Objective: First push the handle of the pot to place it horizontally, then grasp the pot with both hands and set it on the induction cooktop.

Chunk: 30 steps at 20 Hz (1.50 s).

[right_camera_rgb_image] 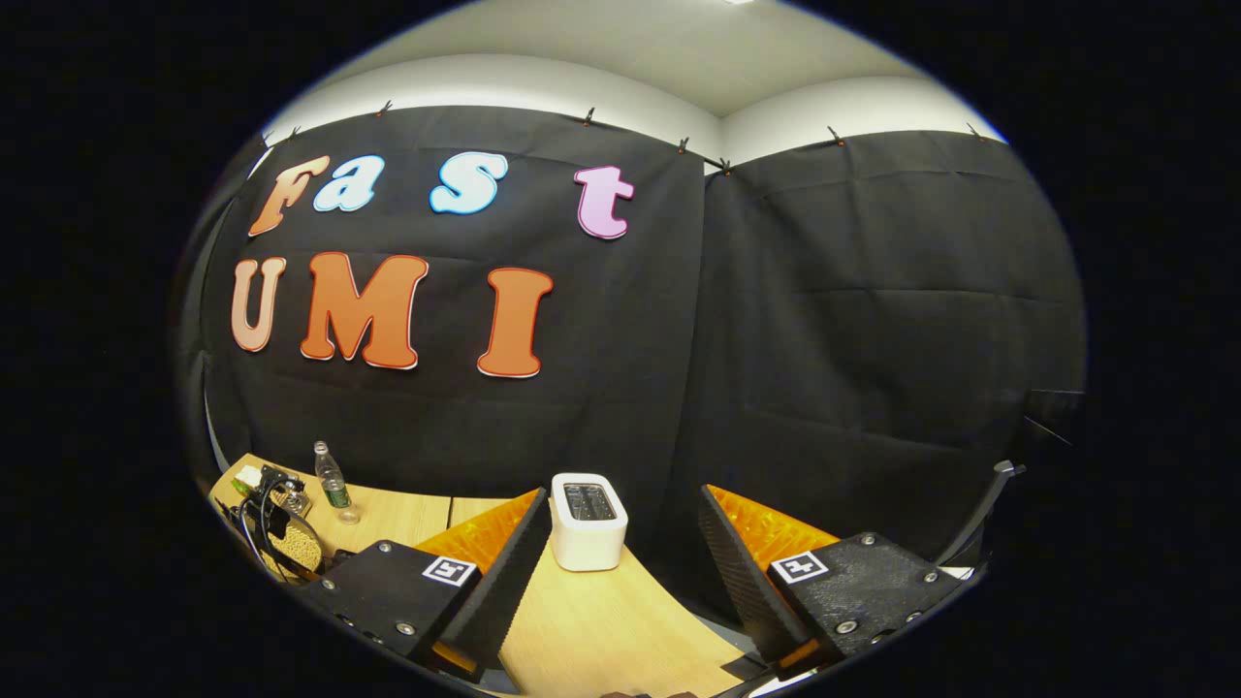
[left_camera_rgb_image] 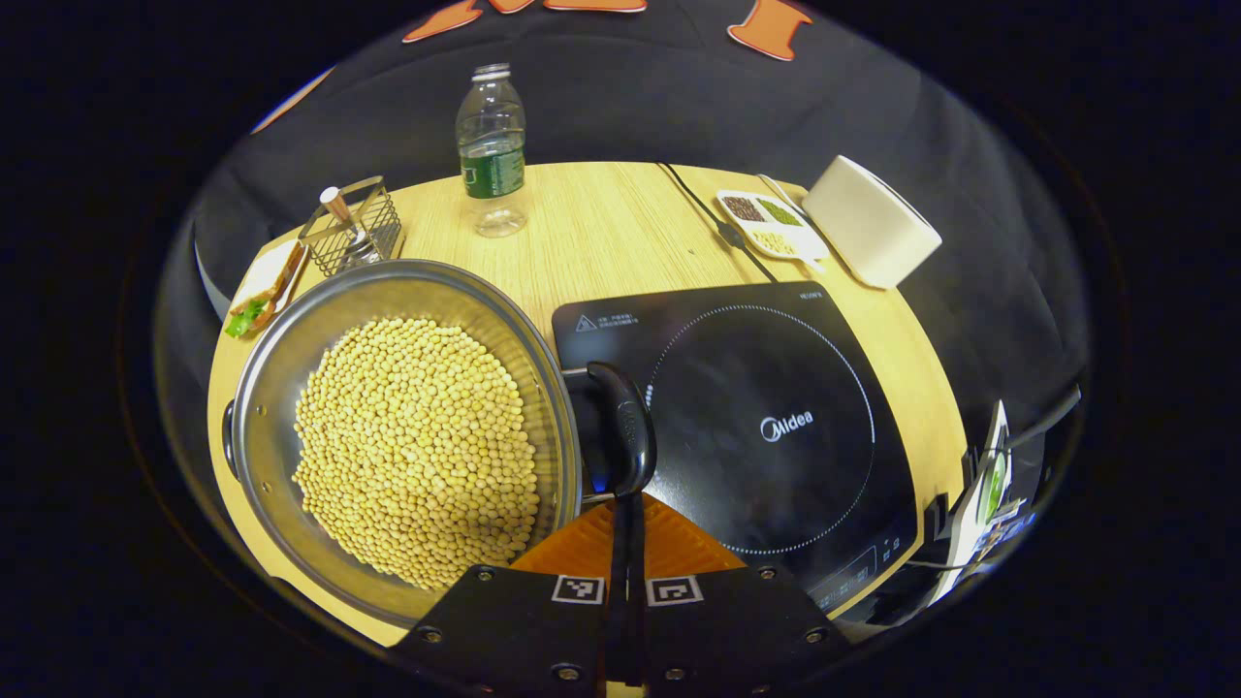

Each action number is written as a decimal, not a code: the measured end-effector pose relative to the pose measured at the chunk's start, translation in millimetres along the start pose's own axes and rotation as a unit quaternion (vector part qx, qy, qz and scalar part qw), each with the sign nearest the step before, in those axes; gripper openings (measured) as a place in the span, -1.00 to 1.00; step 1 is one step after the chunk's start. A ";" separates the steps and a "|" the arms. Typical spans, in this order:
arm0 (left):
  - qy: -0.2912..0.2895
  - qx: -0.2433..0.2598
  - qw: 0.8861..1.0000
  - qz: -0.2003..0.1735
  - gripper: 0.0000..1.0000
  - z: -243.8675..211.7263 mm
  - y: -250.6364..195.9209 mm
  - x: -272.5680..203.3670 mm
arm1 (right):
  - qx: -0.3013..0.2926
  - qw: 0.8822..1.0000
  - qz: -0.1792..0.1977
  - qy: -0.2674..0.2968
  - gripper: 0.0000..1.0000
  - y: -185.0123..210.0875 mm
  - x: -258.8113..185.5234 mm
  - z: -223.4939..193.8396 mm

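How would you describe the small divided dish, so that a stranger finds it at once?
Start from the black induction cooktop on the wooden table. Beyond its far corner, beside the white toaster, lies the white divided dish. Its three compartments hold dark, green and yellow grains.

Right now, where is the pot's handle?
In the left gripper view, the black handle sits just ahead of the left gripper, between the pot and the induction cooktop.
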<state>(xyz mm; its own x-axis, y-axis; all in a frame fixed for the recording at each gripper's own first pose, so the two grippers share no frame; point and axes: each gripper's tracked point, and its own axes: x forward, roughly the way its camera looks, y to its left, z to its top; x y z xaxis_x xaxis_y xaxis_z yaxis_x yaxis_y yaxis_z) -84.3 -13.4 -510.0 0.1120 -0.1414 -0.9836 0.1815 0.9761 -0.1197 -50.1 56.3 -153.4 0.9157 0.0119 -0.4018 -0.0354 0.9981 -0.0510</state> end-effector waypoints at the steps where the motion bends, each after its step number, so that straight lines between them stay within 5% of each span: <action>1: -0.006 0.001 1.000 0.001 -0.97 5.5 1.9 1.2 | -0.002 1.000 0.007 0.005 0.89 6.9 -1.2 -2.7; 12: -0.058 0.026 0.998 -0.014 -0.96 25.0 20.6 -24.8 | 0.020 0.990 0.114 0.083 0.90 112.1 -1.8 -38.8; 20: -0.094 0.000 0.994 0.054 -0.96 18.7 141.1 -95.0 | 0.004 0.961 0.228 0.157 0.90 252.3 -0.2 -80.1; 25: -0.106 -0.027 0.991 0.080 0.38 12.7 210.7 -117.4 | -0.010 0.932 0.288 0.219 0.91 343.0 -8.2 -118.2; 28: -0.123 -0.031 0.987 0.102 0.51 13.1 247.9 -126.6 | -0.019 0.913 0.309 0.266 0.89 386.1 -11.7 -149.2; 30: -0.125 -0.035 0.986 0.103 0.82 11.6 263.7 -127.8 | -0.029 0.903 0.313 0.293 0.88 410.8 -12.8 -171.3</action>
<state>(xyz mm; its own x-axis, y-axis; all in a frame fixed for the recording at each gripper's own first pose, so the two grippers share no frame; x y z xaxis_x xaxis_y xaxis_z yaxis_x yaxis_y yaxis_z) -39.4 260.1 -414.3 0.3776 0.0327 -0.9254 0.0629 0.9962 0.0609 -144.9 455.7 -325.9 0.3415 0.5215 -0.7819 -0.5089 0.8021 0.3126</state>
